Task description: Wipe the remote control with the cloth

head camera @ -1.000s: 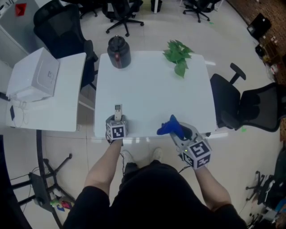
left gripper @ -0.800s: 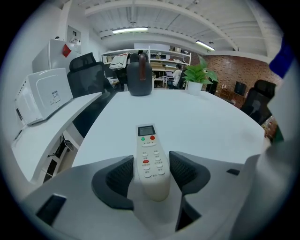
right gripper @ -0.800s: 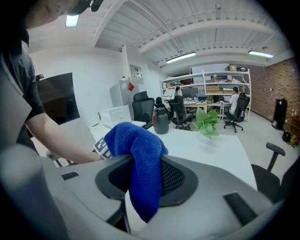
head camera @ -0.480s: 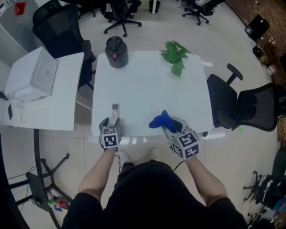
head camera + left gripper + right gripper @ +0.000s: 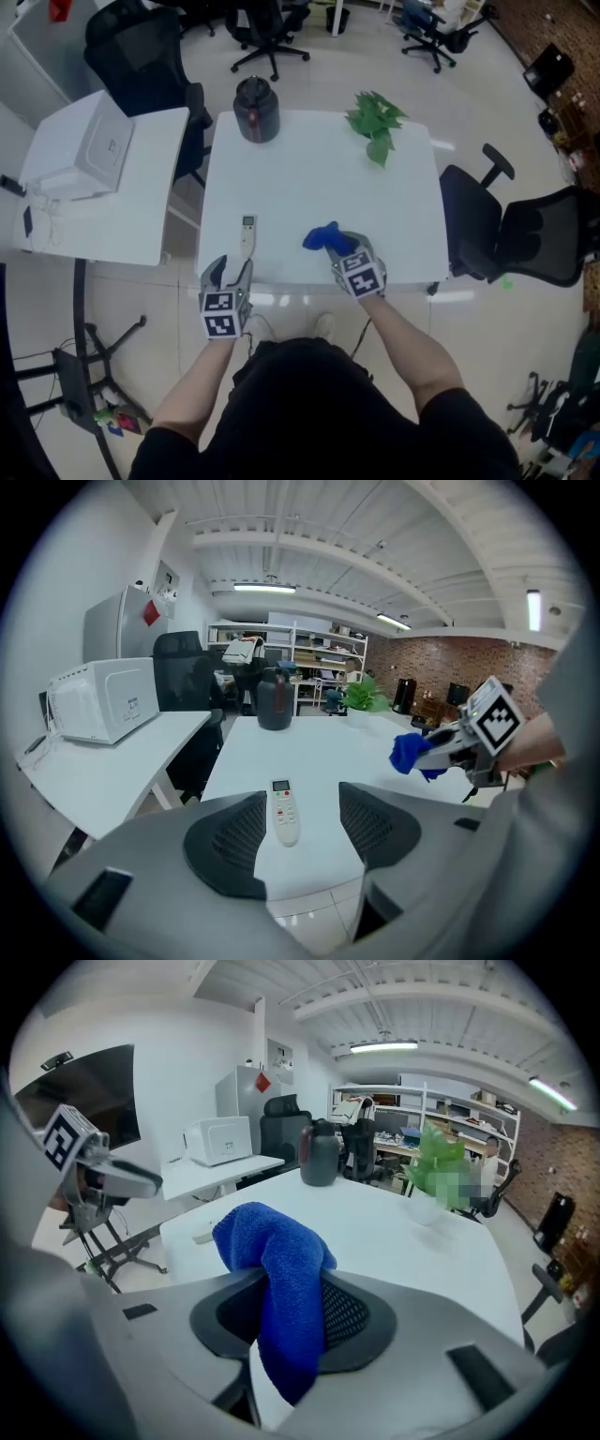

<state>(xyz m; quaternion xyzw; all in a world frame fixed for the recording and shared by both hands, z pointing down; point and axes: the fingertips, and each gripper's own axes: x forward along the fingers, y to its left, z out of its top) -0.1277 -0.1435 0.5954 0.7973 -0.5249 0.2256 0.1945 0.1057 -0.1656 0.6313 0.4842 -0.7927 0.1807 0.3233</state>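
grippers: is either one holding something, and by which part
The right gripper clamps the blue cloth by its bunched middle. The left gripper is empty: its jaws have just been opening with nothing between them.

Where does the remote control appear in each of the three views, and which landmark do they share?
Head view: the remote control lies on the table, near its front edge, left of centre.
Left gripper view: the remote control is low in the middle.
Right gripper view: the remote control is probably the small white shape left of the cloth.
Shared landmark: the black jug at the table's far end.
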